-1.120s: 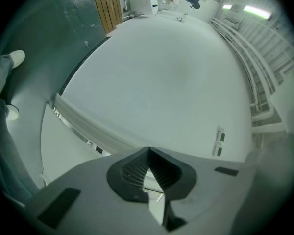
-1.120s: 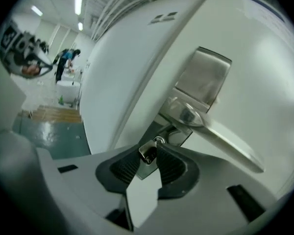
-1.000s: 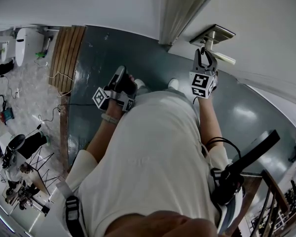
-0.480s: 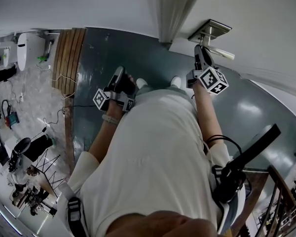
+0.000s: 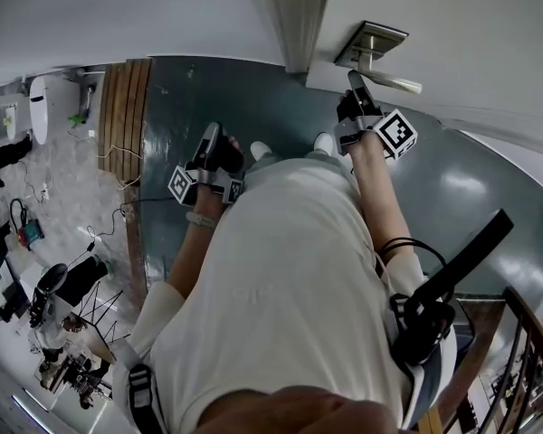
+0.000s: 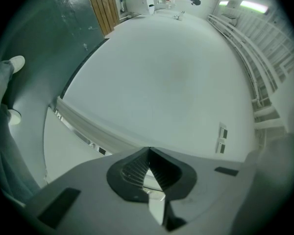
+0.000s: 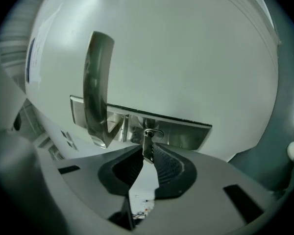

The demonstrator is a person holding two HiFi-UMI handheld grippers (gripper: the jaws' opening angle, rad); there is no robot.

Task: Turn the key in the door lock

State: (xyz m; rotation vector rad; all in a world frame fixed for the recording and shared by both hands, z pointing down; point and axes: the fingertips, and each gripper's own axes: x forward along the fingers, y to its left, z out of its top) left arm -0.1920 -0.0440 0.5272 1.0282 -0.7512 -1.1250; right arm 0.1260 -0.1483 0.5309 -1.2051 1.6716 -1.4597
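Pointing level, the right gripper (image 7: 146, 151) has just closed on the key (image 7: 152, 133).

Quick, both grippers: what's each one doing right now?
Left gripper: closed, empty.
Right gripper: jaws have just closed, gripping the key.

Wooden plank strip (image 5: 127, 107) runs out from the foot of the white wall (image 5: 118, 16). Right of it lies a dark grey-green glossy floor (image 5: 208, 98) with a pale light patch (image 5: 452, 183) far across. Left of the planks: pale marbled floor (image 5: 68, 179) strewn with thin cables (image 5: 98, 217), a white rounded unit (image 5: 50, 89) by the wall, and tripods and dark gear (image 5: 63, 306) farther from the wall. Well right of the planks, past the dark floor, stands a wooden railing (image 5: 525, 310).
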